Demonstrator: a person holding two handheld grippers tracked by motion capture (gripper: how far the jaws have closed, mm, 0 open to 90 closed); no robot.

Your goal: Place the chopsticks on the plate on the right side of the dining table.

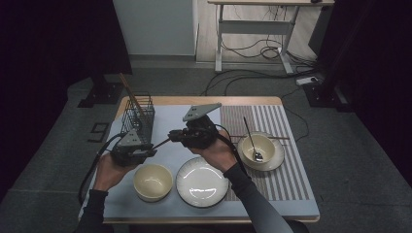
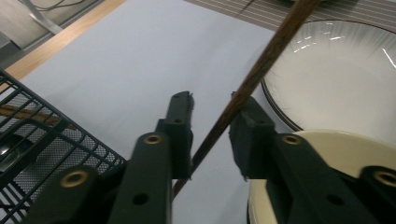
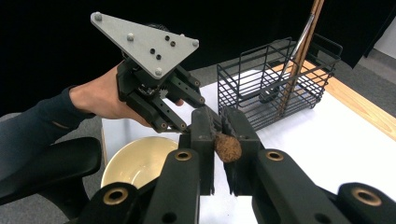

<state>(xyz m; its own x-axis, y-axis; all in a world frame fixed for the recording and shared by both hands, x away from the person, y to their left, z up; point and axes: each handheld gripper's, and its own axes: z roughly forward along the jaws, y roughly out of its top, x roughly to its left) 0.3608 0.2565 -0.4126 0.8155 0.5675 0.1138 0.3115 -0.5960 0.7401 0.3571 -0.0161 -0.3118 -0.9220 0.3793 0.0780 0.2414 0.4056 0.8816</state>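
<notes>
A chopstick (image 1: 163, 142) passes between two tongs just above the cream bowl (image 1: 153, 181). The right tongs (image 3: 219, 135) are clamped on its blunt end. The left tongs (image 2: 212, 112) bracket its shaft, not yet squeezing. Next, they likely need to close fully.

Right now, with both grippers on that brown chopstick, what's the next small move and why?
Probably close the left gripper the rest of the way. The chopstick runs between its jaws, touching one while a gap remains at the other. The right gripper is clamped on the stick's end, so it should hold until the left grip is firm.
</notes>
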